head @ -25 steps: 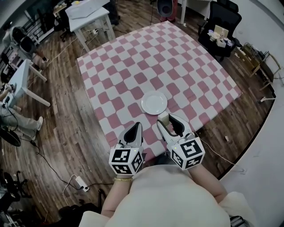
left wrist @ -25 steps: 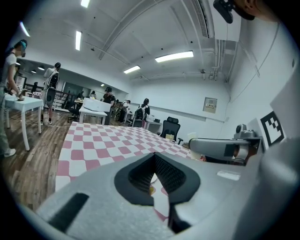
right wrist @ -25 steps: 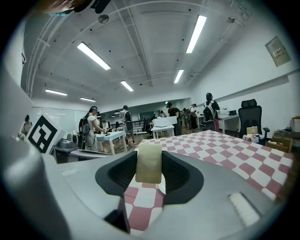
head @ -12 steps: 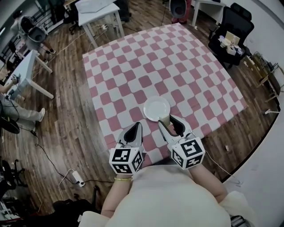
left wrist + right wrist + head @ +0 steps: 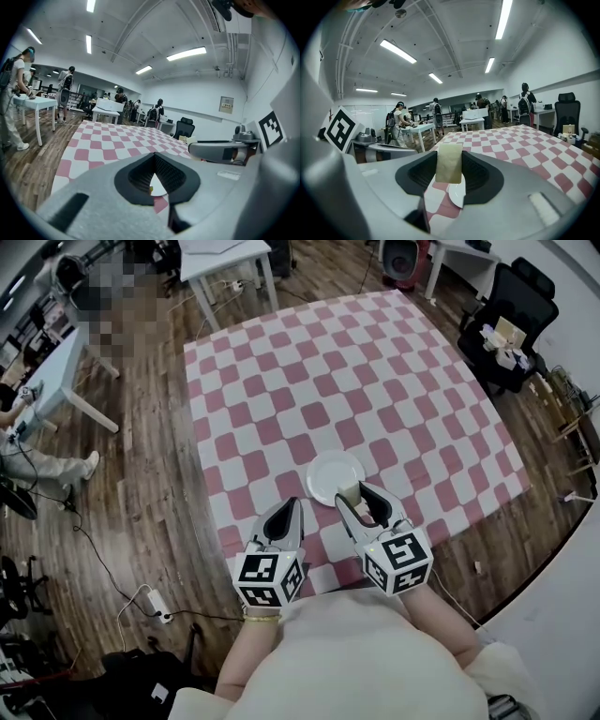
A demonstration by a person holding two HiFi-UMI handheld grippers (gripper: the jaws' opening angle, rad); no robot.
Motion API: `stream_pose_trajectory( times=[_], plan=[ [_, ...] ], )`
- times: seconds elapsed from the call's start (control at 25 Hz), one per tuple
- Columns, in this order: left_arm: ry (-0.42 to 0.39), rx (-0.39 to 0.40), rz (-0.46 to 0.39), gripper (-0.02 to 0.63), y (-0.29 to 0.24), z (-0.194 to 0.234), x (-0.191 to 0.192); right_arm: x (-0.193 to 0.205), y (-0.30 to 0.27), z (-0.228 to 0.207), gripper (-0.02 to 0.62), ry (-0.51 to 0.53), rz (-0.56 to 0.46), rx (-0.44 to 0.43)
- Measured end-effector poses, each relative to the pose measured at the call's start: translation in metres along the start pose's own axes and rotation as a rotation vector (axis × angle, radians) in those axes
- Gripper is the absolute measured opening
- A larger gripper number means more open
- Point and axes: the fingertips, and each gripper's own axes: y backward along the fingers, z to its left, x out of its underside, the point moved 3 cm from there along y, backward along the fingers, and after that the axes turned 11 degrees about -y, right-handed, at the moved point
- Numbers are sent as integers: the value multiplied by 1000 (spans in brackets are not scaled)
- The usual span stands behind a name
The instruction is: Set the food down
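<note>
A white plate [image 5: 330,474] sits near the front edge of the pink-and-white checked table [image 5: 356,381]. My right gripper [image 5: 354,491] is shut on a pale tan rectangular piece of food [image 5: 349,493], held above the plate's near rim. In the right gripper view the food [image 5: 449,162] stands upright between the jaws, with the plate [image 5: 457,193] below it. My left gripper [image 5: 289,506] hangs over the table's front edge, left of the plate, its jaws shut on nothing. The left gripper [image 5: 154,155] view shows the plate [image 5: 158,187] through the gap behind the tips.
A black office chair [image 5: 511,306] with boxes on it stands right of the table. White desks [image 5: 230,257] stand on the wood floor at the back left, with people near them. A power strip [image 5: 150,601] and cables lie on the floor at the left.
I have moved closer to the table. The plate now lies right under the right gripper's tips, where before it was farther ahead. Both grippers keep the same pose and hold.
</note>
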Motion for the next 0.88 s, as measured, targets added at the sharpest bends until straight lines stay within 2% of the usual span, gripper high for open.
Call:
stream_pose_trajectory(
  times=[0.88],
  plan=[
    [56, -79, 78, 5, -32, 15, 36, 27, -44, -48, 169, -5, 160, -18]
  ],
)
